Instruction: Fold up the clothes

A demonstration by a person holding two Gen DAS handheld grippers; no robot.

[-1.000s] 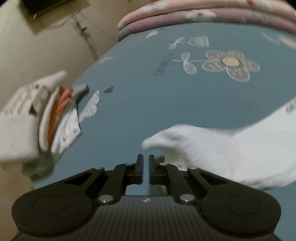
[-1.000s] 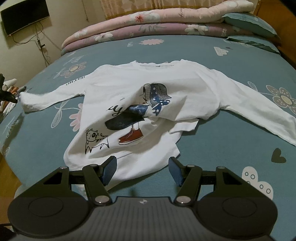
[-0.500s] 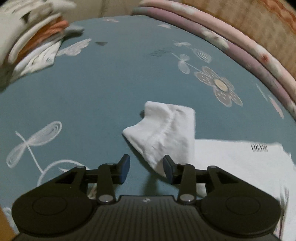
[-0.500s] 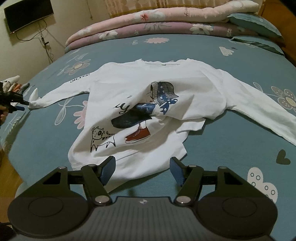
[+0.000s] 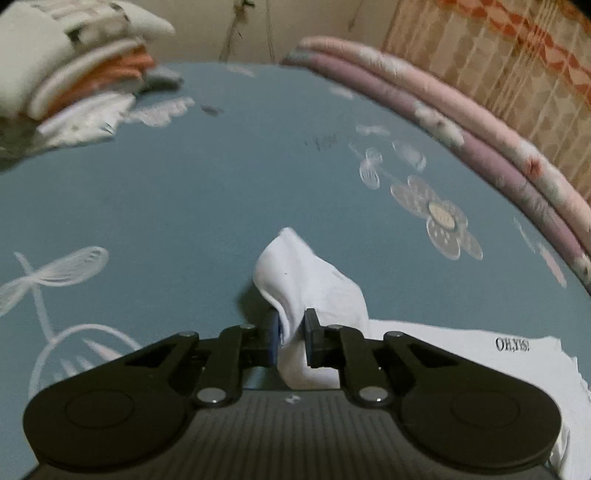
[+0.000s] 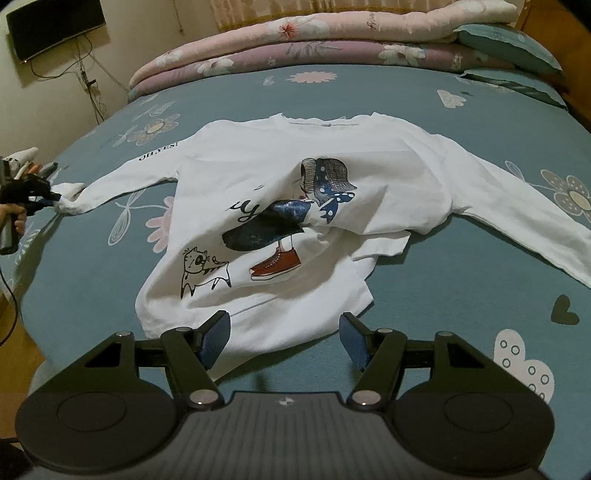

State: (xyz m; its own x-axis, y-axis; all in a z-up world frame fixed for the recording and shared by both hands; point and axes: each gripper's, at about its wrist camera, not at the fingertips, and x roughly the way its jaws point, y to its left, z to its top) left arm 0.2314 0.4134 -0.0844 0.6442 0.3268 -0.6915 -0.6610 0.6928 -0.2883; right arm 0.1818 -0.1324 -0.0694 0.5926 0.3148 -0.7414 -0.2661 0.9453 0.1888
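Note:
A white long-sleeved shirt (image 6: 295,177) with a cartoon print lies front up on the blue bed sheet (image 6: 461,288), its body creased and both sleeves spread. In the left wrist view my left gripper (image 5: 291,328) has its jaws closing on the cuff of the left sleeve (image 5: 306,280), and the pads pinch the white cloth. The right wrist view shows that same left gripper (image 6: 40,197) at the far left, held by a hand (image 6: 13,214). My right gripper (image 6: 284,328) stands open just above the shirt's bottom hem, with nothing between its fingers.
A pile of folded clothes (image 5: 74,81) sits at the bed's left edge beyond the cuff. Rolled pink and purple quilts (image 6: 295,44) and teal pillows (image 6: 509,40) line the head of the bed. A dark screen (image 6: 55,26) hangs on the wall.
My left gripper rolled level, opened, came down over the sleeve cuff and closed on it. The right gripper has stayed where it was, still open.

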